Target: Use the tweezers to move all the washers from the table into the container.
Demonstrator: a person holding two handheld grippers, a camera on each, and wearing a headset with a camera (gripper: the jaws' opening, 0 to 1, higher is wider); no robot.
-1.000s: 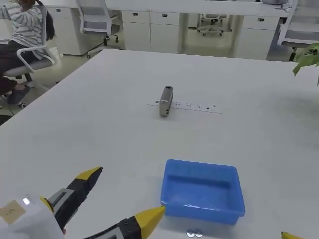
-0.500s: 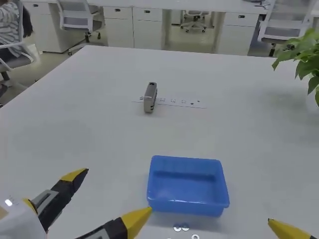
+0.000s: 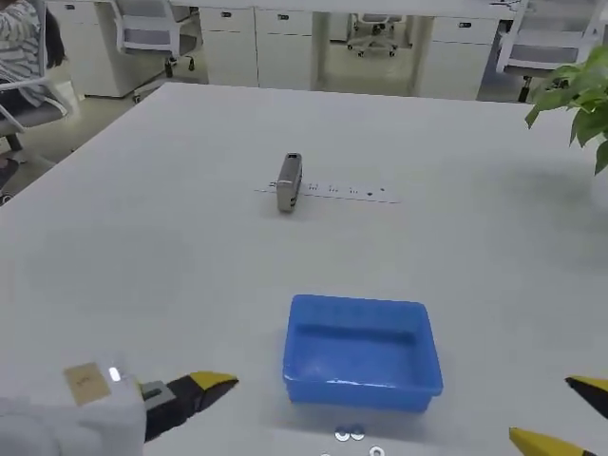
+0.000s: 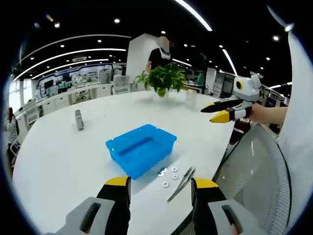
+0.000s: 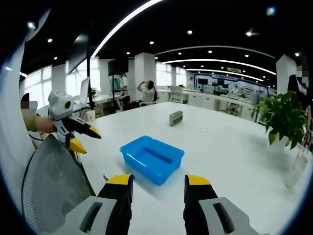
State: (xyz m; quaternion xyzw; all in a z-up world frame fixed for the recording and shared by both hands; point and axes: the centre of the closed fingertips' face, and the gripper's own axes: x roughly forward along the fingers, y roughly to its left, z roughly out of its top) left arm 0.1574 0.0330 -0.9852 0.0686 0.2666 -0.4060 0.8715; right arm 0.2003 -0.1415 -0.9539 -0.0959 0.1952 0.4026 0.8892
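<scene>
A blue container (image 3: 361, 353) stands open on the white table (image 3: 171, 256), near its front edge. In front of it lie several small metal washers (image 3: 350, 435), which the left gripper view shows as washers (image 4: 168, 177) beside the silver tweezers (image 4: 182, 178). My left gripper (image 3: 204, 389) hovers at the lower left, open, as its own view (image 4: 161, 185) shows, holding nothing. At the lower right my right gripper (image 3: 560, 411) hangs open and empty, its jaws (image 5: 158, 181) spread toward the container (image 5: 152, 157). Each gripper appears in the other's view: right gripper (image 4: 215, 111), left gripper (image 5: 84, 138).
A grey metal block (image 3: 289, 180) stands mid-table beside a flush socket strip (image 3: 342, 192). A potted plant (image 3: 579, 90) is at the right edge. Office chairs and a seated person (image 3: 19, 47) are beyond the table. A mesh chair back (image 4: 254, 171) is close to me.
The left gripper has drawn back toward the lower left, so one yellow tip shows now. The right gripper has come further into view at the lower right. The camera shifted slightly.
</scene>
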